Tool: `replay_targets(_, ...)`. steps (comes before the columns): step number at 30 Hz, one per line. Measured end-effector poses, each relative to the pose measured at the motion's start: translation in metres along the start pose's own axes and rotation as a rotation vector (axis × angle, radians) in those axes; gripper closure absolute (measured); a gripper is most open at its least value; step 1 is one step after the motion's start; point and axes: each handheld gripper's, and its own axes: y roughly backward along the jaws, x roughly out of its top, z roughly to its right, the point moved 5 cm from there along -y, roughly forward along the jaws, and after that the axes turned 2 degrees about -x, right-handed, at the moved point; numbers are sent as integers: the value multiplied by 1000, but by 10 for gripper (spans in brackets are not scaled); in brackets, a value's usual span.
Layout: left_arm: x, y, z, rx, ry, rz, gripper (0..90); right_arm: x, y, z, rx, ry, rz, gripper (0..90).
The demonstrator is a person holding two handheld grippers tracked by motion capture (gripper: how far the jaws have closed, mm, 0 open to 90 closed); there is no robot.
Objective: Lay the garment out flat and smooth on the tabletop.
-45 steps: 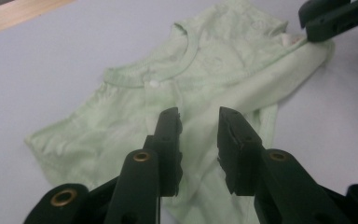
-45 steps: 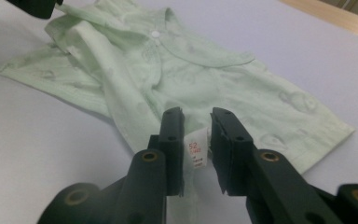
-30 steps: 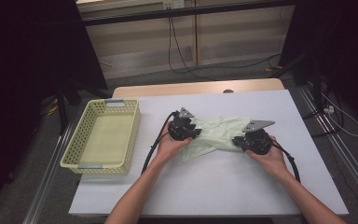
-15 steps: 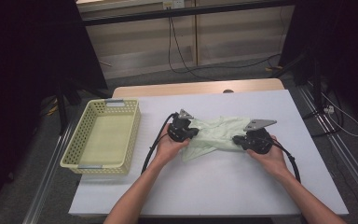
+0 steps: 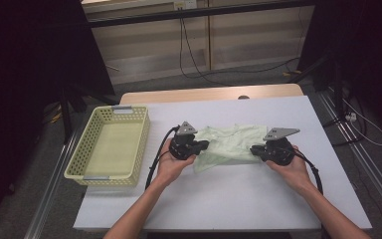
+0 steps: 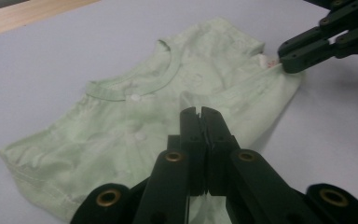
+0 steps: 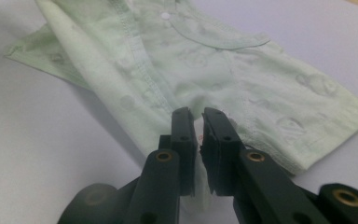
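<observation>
1. The pale green baby shirt (image 5: 229, 144) lay rumpled on the white table (image 5: 229, 199), near its middle, with the yellow basket (image 5: 110, 147) well apart at the table's left edge.
2. My left gripper (image 6: 200, 112) had its jaws pinched together on a fold of the shirt's near edge, below the neckline (image 6: 135, 88).
3. My right gripper (image 7: 196, 114) was clamped narrowly on the opposite side seam, cloth and a small label caught between the jaws.
4. I judged this to be the grasping step of a fold or spread: both ends were held, nothing lifted yet.
5. Next, I reckoned, both hands had to rise together and draw apart evenly, keeping the grip firm, so the fabric would tauten without slipping or twisting.
</observation>
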Motion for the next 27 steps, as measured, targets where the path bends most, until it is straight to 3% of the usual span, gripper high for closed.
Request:
replay_targets(4, -1, 7, 5, -13, -23, 17, 887, -3, -3, -3, 11, 11, -39, 897)
replay_targets(6, -4, 10, 7, -9, -34, 13, 886, -1, 0, -6, 16, 16, -31, 899)
replay_targets(11, -15, 15, 12, -33, -56, -7, 883, -1, 11, -11, 42, 15, -1, 897)
replay_targets(19, -32, 15, 17, -53, -78, -55, 854, -14, 19, -27, 88, 64, -42, 895)
replay_targets(23, -40, 16, 17, -59, -74, -72, 829, -21, 22, -36, 116, 74, -51, 893)
replay_targets(27, -38, 16, 12, -49, -35, -49, 757, -28, 22, -45, 137, 94, -74, 891)
